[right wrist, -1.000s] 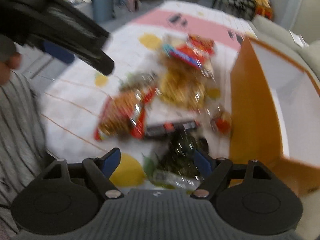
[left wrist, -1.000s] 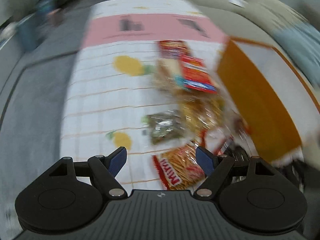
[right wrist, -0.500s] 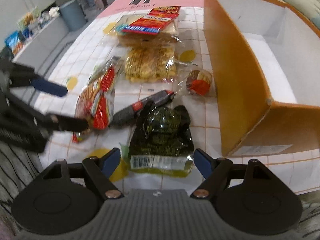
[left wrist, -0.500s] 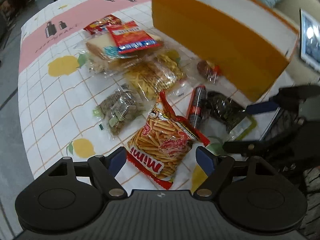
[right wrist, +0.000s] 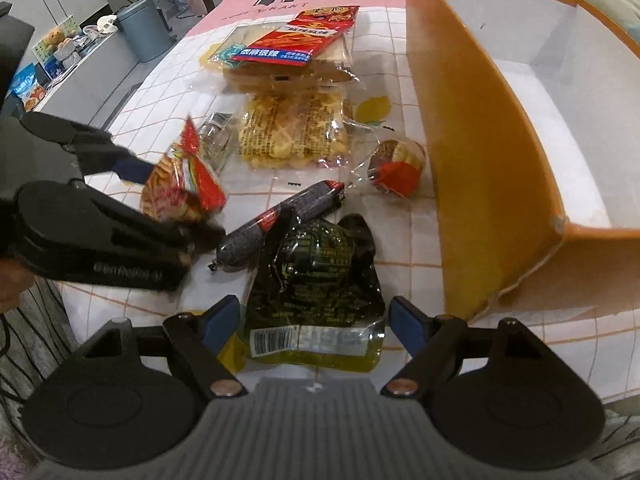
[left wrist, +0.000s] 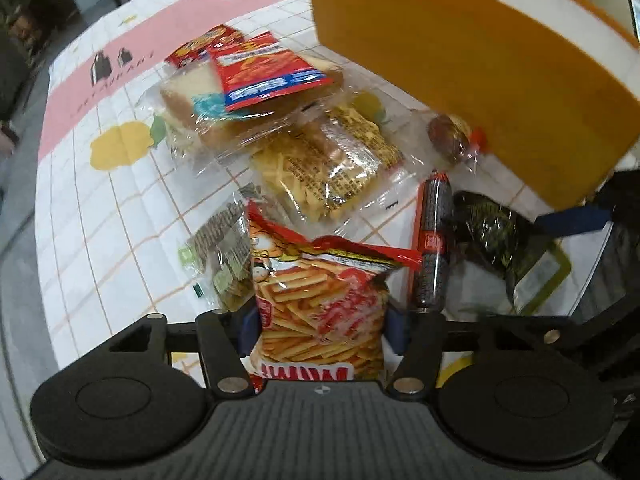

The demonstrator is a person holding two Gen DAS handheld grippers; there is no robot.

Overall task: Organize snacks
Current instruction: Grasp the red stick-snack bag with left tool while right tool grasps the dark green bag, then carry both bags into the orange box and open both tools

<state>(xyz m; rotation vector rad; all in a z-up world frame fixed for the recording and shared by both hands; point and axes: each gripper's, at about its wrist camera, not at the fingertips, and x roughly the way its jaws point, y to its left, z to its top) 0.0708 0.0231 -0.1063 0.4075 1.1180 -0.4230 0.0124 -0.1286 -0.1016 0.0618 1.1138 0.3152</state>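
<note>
Half a second back my left tongs (left wrist: pixel 320 326) hung wide above the red bag of potato sticks (left wrist: pixel 320 300); since then they have dropped onto it, and their jaws have just been closing, so the blue pads now press the bag's two sides and it bulges up between them. My right tongs (right wrist: pixel 314 320) have barely shifted: they stand wide open, pads either side of the dark green packet (right wrist: pixel 316 280) without touching it.

Taking the orange box (right wrist: pixel 480 168) as my landmark, the green packet lies near its closest corner, on the checked tablecloth (right wrist: pixel 400 240). Just beyond the packet, and partly under its top edge, lies the dark sausage stick (right wrist: pixel 280 220), slanting toward the box. The potato-stick bag sits farther from the box than the sausage, beside a small clear pack of brownish snacks (left wrist: pixel 224 252). A small round wrapped cake (right wrist: pixel 396 164) lies almost against the box's long wall. Farther along that wall comes the clear bag of yellow crisps (right wrist: pixel 292 132), then the wrapped bread (left wrist: pixel 192 100) with a red-and-blue packet (right wrist: pixel 288 48) lying on it, and another red packet (right wrist: pixel 328 14) at the far end.
</note>
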